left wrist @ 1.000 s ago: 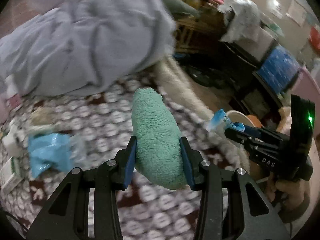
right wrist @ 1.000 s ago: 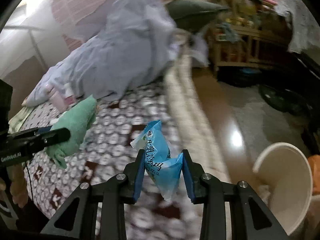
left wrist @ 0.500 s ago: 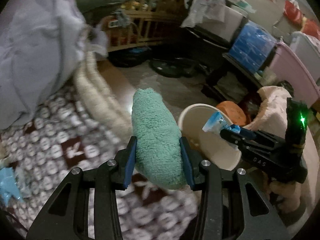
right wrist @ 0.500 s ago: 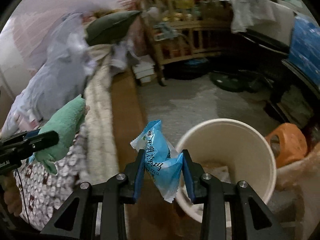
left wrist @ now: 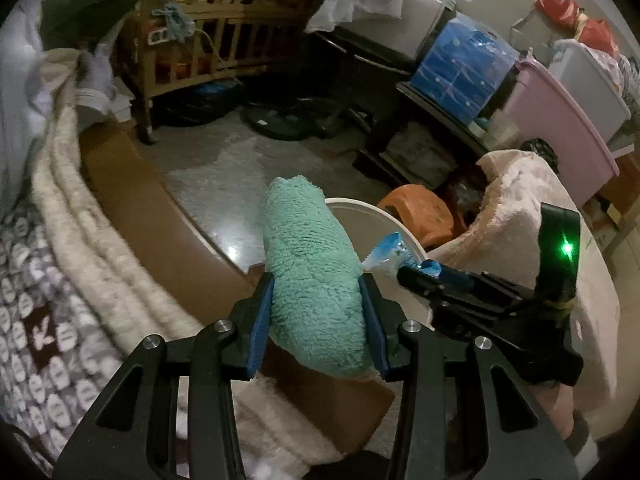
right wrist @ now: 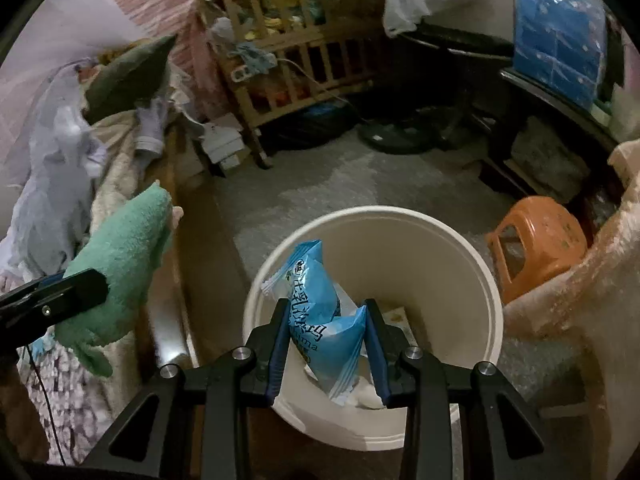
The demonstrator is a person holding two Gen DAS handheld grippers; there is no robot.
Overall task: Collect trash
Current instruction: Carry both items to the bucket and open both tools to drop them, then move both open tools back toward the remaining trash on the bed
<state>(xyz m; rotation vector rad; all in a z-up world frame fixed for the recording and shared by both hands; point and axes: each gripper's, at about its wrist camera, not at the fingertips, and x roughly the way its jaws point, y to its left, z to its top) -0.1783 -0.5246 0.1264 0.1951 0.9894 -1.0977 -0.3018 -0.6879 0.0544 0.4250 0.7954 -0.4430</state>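
Observation:
My right gripper is shut on a blue snack wrapper and holds it over the open mouth of a cream trash bucket on the floor. Some trash lies in the bucket's bottom. My left gripper is shut on a green fuzzy cloth, held beside the bed edge, left of the bucket. In the left wrist view the right gripper and the wrapper show over the bucket rim. In the right wrist view the left gripper and the cloth show at the left.
An orange plastic stool stands right of the bucket. A pink blanket-covered seat is at the right. The bed with its patterned cover and cream blanket edge lies at the left. A wooden crib and storage bins stand behind.
Both grippers swung right, from over the bed to the floor side. The right gripper with the wrapper now hangs over the bucket's mouth. The left keeps hold of the cloth.

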